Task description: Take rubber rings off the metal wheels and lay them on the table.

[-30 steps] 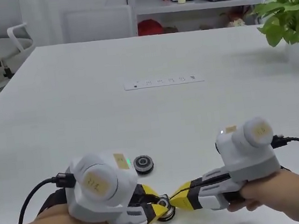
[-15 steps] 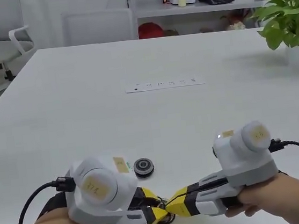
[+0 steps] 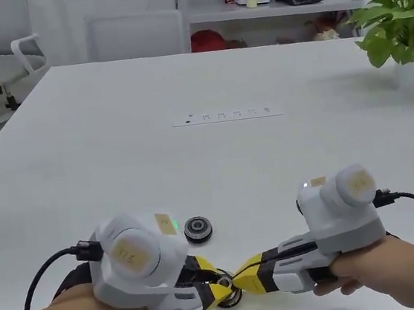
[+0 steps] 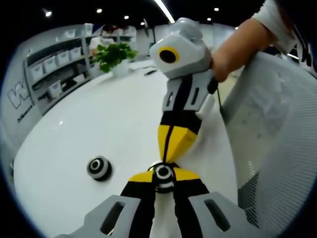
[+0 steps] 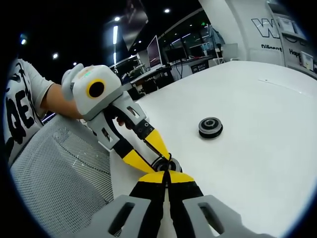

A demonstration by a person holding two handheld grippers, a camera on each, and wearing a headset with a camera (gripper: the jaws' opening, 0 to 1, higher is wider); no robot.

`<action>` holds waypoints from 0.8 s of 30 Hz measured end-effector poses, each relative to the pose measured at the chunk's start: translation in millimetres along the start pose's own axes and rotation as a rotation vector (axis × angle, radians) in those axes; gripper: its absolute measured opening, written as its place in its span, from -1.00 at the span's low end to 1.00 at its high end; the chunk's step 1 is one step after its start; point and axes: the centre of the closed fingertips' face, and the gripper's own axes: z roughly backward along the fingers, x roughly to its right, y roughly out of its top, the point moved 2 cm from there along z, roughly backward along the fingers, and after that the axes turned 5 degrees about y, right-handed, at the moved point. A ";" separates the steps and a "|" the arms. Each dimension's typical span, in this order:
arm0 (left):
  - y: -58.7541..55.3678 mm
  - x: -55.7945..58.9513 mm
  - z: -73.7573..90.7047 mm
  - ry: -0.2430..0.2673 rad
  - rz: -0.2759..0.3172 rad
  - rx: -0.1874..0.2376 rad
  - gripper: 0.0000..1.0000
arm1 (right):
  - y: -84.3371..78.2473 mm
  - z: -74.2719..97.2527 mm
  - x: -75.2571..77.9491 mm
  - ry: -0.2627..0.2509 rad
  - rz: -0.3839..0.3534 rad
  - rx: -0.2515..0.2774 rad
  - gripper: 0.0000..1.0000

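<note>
The held wheel point(image 4: 163, 172) sat at 6 o'clock in the head view, low over the near edge of the table point(image 3: 115, 135). It was clamped between the yellow tips of the left gripper point(image 3: 221, 291), whose jaws were parted only by the wheel's width and reached in from 9 o'clock. The right gripper point(image 3: 240, 278) came in from 3 o'clock with its jaws pressed together, their tips touching the wheel's dark rim. Whether any rubber was caught between them could not be told. In the left gripper view the right gripper pointed down from 12 o'clock onto the wheel.

A loose wheel point(image 3: 198, 228) lay flat on the table at about 11 o'clock from the held one, near it but apart. Farther off at 12 o'clock lay a white power strip point(image 3: 227, 114), and a plant point(image 3: 397, 14) stood at 2 o'clock.

Against the frame half a second earlier, both grippers met at the wheel in the same way and the loose wheel lay in the same spot.
</note>
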 end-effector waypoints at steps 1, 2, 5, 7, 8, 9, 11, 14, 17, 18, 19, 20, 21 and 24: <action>0.0 0.0 0.0 -0.002 0.002 0.001 -0.72 | 0.1 0.3 0.5 -0.002 0.000 0.001 -1.00; 0.1 -0.2 0.0 -0.003 0.003 0.002 -0.72 | 0.3 0.6 0.7 -0.002 -0.002 0.002 -1.00; 1.2 -2.2 0.6 0.004 0.013 0.007 -0.70 | 1.0 1.4 1.7 -0.004 -0.005 0.008 -1.00; 2.2 -2.5 1.3 0.004 0.017 0.010 -0.68 | 1.9 2.0 2.2 -0.005 -0.010 0.014 -1.00; 2.4 -2.4 1.5 0.004 0.018 0.010 -0.68 | 2.5 2.3 2.6 -0.006 -0.013 0.018 -1.00; 2.7 -2.7 2.1 0.004 0.021 0.012 -0.67 | 3.0 2.6 2.8 -0.006 -0.016 0.021 -1.00; 2.9 -2.8 3.3 0.002 0.024 0.014 -0.66 | 3.6 3.1 3.4 -0.008 -0.018 0.025 -1.00; 4.5 -2.3 6.4 -0.003 0.031 0.022 -0.62 | 4.3 3.6 3.4 -0.008 -0.019 0.028 -1.00; 6.9 -0.4 9.5 -0.010 0.039 0.034 -0.56 | 5.0 3.9 3.1 -0.008 -0.019 0.030 -1.00; 7.8 0.0 10.4 -0.011 0.037 0.037 -0.54 | 5.4 4.1 3.1 -0.008 -0.019 0.032 -1.00; 8.9 0.6 11.7 -0.013 0.036 0.041 -0.54 | 6.0 4.5 2.8 -0.009 -0.019 0.032 -1.00; 9.9 1.0 13.2 -0.013 0.036 0.046 -0.52 | 6.3 4.7 2.9 -0.010 -0.019 0.033 -1.00; 10.6 1.0 14.3 -0.013 0.037 0.049 -0.51 | 6.6 5.2 3.1 -0.011 -0.018 0.034 -1.00; 13.0 1.4 18.0 -0.018 0.058 0.062 -0.47 | 7.1 5.7 3.0 -0.011 -0.018 0.035 -1.00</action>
